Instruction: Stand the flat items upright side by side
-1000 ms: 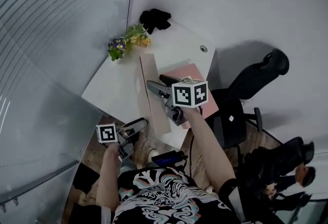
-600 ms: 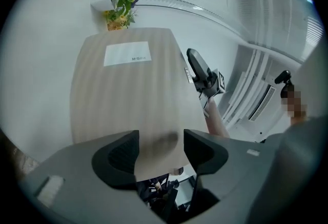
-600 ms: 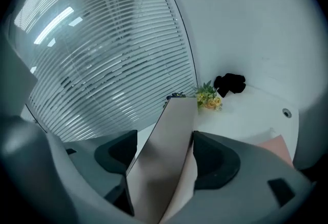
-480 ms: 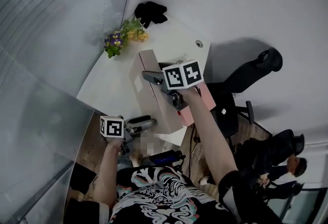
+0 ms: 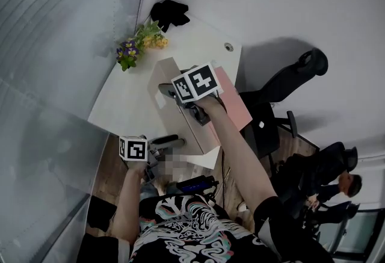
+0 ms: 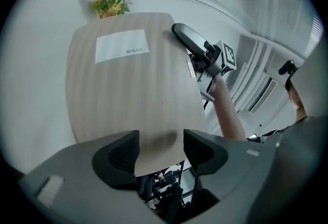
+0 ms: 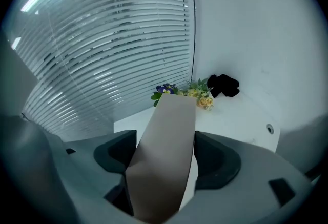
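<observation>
A beige flat box (image 5: 201,129) stands on its long edge on the white table (image 5: 129,99). Its narrow edge (image 7: 169,141) lies between my right gripper's (image 5: 165,90) jaws, which stand wide on either side, with a sliver of white beside the right pad. In the left gripper view the box's broad face (image 6: 123,79) carries a white label (image 6: 123,47). My left gripper (image 6: 160,141) is open just before that face's lower end, at the table's front edge (image 5: 171,141). The right gripper (image 6: 187,38) reaches over the box's top. A pink flat item (image 5: 231,99) lies right of the box.
A small potted plant (image 5: 135,45) and a black object (image 5: 168,12) sit at the table's far corner, with a cable hole (image 5: 228,47) nearby. An office chair (image 5: 289,84) stands to the right. People (image 5: 337,186) are at the lower right. Window blinds (image 7: 118,38) run along the left.
My right gripper has shifted from beside the pink item onto the beige box, further toward the far end. My left gripper has drawn closer to the box's near end.
</observation>
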A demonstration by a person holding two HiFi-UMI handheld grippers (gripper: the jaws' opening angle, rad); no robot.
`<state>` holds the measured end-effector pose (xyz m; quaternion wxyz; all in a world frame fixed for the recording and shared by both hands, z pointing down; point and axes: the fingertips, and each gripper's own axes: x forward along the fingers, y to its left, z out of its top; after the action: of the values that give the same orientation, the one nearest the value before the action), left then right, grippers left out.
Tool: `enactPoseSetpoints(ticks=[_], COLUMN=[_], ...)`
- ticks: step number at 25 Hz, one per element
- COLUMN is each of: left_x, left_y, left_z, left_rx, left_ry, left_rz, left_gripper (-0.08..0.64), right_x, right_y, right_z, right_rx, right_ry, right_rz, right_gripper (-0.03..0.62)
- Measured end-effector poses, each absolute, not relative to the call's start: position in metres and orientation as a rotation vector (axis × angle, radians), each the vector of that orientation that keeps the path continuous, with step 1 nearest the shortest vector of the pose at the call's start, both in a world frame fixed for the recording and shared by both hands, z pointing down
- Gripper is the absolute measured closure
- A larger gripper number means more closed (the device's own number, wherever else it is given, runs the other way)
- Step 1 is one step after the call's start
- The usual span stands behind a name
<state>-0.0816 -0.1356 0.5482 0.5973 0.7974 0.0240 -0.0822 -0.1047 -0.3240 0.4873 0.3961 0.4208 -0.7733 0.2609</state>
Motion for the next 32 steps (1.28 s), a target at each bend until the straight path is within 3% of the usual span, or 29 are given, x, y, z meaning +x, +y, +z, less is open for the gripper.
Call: enactPoseSetpoints(ticks=[5,14,32], left_x=[-0.080,-0.073,-0.079], left_y=[-0.139,-0.139,-0.147], left_z=[0.548,0.547,0.535], left_rx=[1.867,1.888,1.897], left_ry=[0.038,0.020,-0.066], left_rz=[-0.168,-0.124,-0.179], left_gripper=[0.307,0.305,0.305], right_x=[-0.110,-0.106,-0.105], right_y=[-0.325,-0.332,-0.317], right_z=[0.490,0.491,0.459], right_rx=[1.006,1.081,1.192], right_ry=[-1.939,-1.935,-2.045], right_rz=[0.585,0.642,0.595], right_gripper=[0.213,0.253,0.272])
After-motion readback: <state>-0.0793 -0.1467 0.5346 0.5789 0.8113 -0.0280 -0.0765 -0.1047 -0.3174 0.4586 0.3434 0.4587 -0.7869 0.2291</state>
